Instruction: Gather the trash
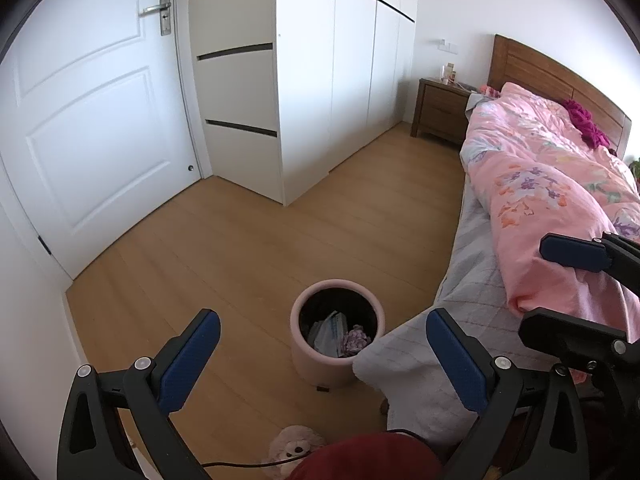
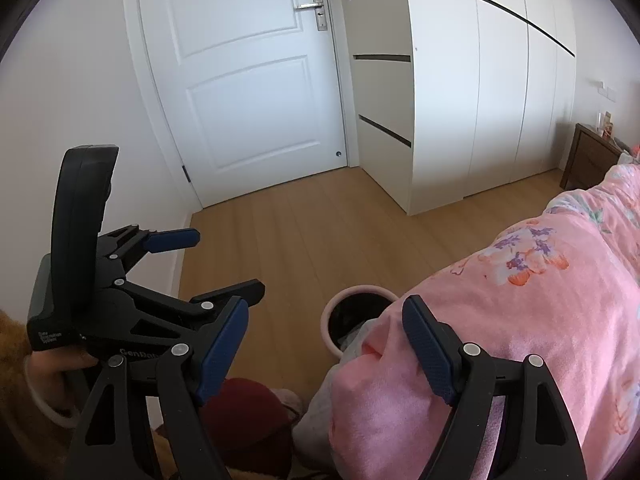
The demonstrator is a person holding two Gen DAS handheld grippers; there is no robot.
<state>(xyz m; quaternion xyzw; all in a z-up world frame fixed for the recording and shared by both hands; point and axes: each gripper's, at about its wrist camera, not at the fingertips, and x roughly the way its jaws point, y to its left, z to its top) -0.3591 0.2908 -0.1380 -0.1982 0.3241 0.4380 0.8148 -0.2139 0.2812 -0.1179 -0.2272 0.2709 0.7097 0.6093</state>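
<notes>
Left wrist view: the pink trash bin (image 1: 337, 334) is seen at twelve o'clock from the left hand-held gripper (image 1: 322, 360), whose jaws are spread wide and empty; this hand is judged nearer. Right wrist view: the right hand-held gripper (image 2: 324, 354) is likewise spread wide and empty, and the bin is half hidden by the pink quilt (image 2: 520, 300).

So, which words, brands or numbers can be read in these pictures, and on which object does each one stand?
"GenRo…": white letters on the black body of the left gripper, right wrist view; the end is hidden behind a finger of the right gripper.
Small white label low on the same gripper's upright black housing: too small to read.
Items on the nightstand: too small and blurred to read.
Nothing else legible.
</notes>
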